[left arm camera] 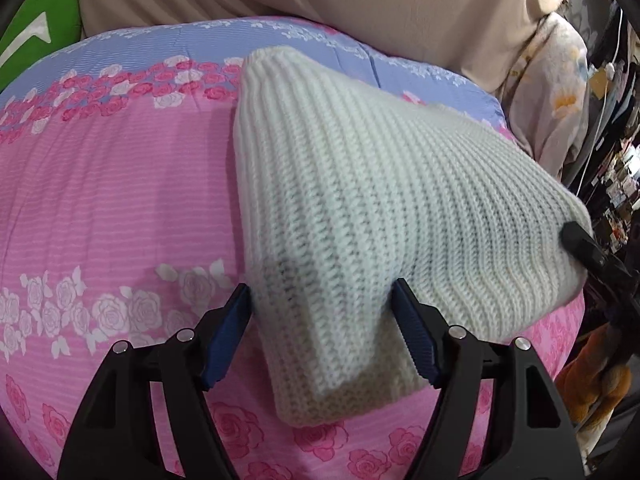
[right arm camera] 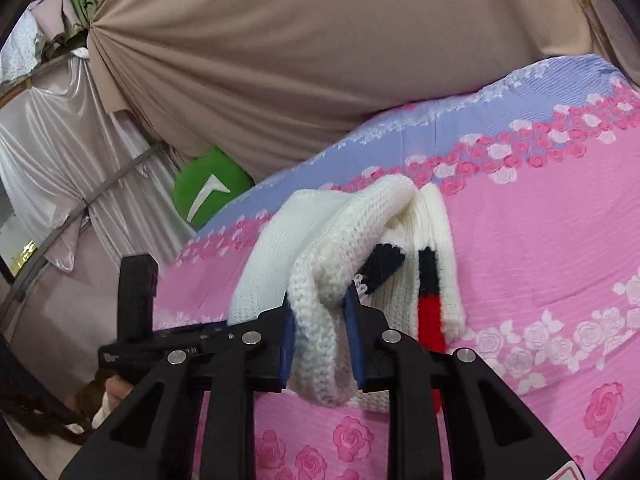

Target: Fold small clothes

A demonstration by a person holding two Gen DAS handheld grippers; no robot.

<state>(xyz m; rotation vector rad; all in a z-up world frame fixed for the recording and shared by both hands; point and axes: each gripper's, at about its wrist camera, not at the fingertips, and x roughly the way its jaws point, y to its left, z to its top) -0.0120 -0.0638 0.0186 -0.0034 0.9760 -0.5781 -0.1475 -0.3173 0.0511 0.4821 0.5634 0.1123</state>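
A small white knitted garment (left arm camera: 360, 208) lies partly lifted over a pink floral bedspread (left arm camera: 100, 200). My left gripper (left arm camera: 322, 300) is shut on its near corner, the knit bunched between the blue pads. My right gripper (right arm camera: 320, 308) is shut on a thick fold of the same white knit garment (right arm camera: 332, 248); black and red stripes (right arm camera: 428, 300) show on its underside. The tip of the right gripper (left arm camera: 580, 242) shows at the garment's right edge in the left wrist view. The left gripper's black body (right arm camera: 136, 292) shows at the left in the right wrist view.
A beige curtain (right arm camera: 300, 60) hangs behind the bed. A green cushion (right arm camera: 208, 188) sits at the bed's far corner. A silvery cloth (right arm camera: 52, 140) and a cluttered area (left arm camera: 612, 160) flank the bed. An orange-brown soft thing (left arm camera: 592, 380) lies off the bed edge.
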